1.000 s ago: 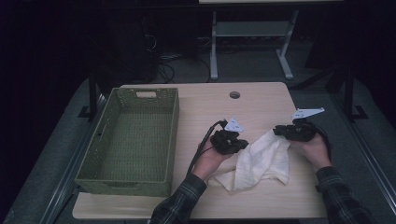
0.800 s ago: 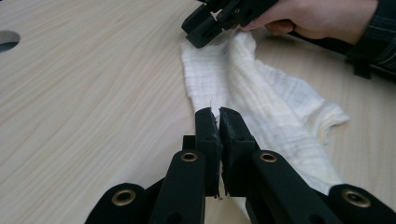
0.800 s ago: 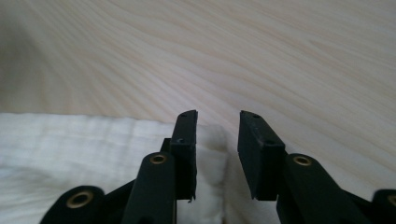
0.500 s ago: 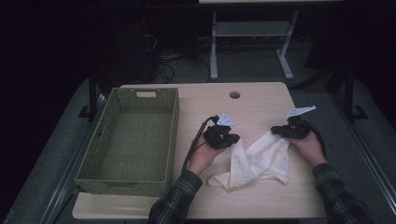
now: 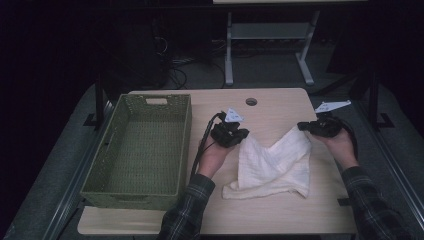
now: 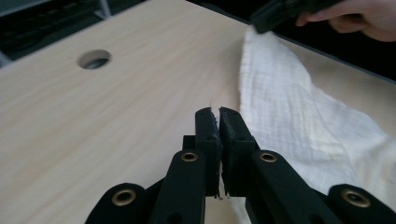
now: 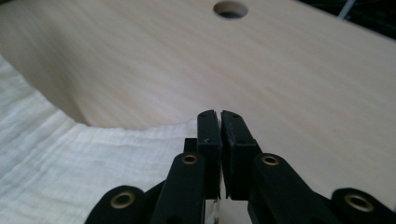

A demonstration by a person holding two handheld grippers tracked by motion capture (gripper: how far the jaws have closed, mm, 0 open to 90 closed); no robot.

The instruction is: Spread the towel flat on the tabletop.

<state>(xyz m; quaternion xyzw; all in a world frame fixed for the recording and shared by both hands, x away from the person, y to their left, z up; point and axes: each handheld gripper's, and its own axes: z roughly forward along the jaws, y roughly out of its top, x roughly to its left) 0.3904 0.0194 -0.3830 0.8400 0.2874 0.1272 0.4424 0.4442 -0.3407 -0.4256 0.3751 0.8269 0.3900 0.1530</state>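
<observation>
White cloth [image 5: 274,165] on table [image 5: 280,215], corners clamped in left tongs [image 5: 241,136] and right tongs [image 5: 303,127].

High view — above the person's side, facing forward and down over the whole bench [image 5: 280,107]. Tool views — close, low over the bench, each along its own jaws; all share the white cloth [image 5: 275,162] and round hole [image 5: 251,101].

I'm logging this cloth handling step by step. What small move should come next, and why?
Probably draw the two grippers a little further apart and up. The left gripper and right gripper are each shut on a top corner of the white cloth, but it sags between them and its lower part lies crumpled on the table.
</observation>
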